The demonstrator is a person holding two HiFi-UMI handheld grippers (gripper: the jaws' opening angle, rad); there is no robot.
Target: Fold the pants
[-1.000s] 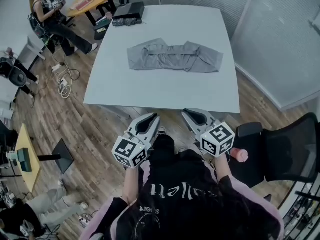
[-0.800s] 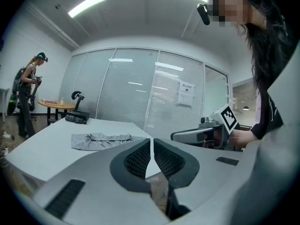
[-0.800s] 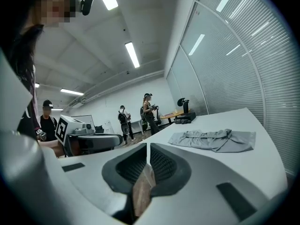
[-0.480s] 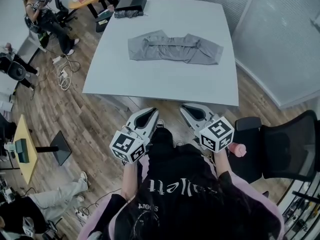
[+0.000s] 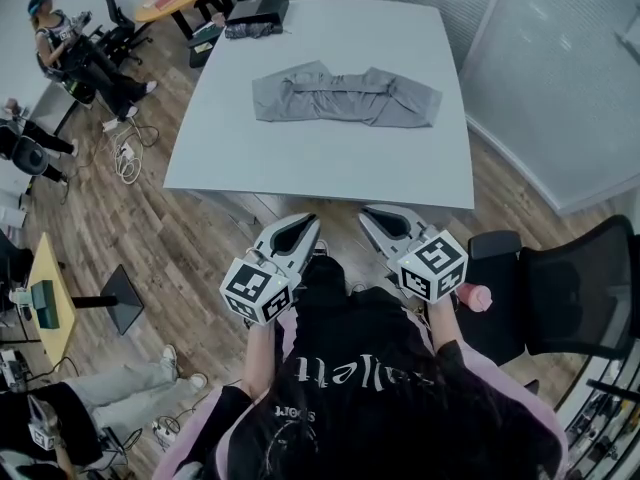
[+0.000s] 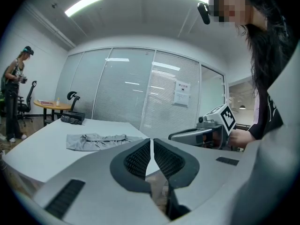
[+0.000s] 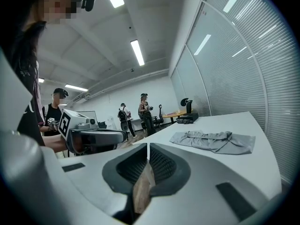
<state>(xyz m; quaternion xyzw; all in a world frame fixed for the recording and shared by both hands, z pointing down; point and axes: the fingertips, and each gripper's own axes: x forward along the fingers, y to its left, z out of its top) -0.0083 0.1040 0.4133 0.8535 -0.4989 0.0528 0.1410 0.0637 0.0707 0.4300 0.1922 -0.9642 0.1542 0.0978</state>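
A white square table [image 5: 300,158] stands on a wood-plank floor [image 5: 190,248], with a glass partition fitted with blinds [image 5: 560,78] along its right side in the head view. One pair of grey pants [image 5: 345,98] lies on the table, and one dark bundle [image 5: 255,13] sits at the far left corner. One black office chair [image 5: 570,298] stands just to the right of the person. The person holds two grippers side by side in front of the body, short of the table's near edge and over the floor. Both point at the table and tilt slightly down, their marker cubes nearest the person. The left gripper [image 5: 303,224] and right gripper [image 5: 372,216] angle slightly inward, tips near each other but apart. In the left gripper view the jaws have just been closing and now stand together at the tips with nothing between them. In the right gripper view the jaws also meet, gripping nothing. The pants lie flat as a long, rumpled strip in the far half of the table, well apart from both grippers. Their long axis runs left to right in the head view, roughly parallel to the near edge. Which end is the waist I cannot tell. One person sits on a chair [image 5: 70,53] far off at the upper left.
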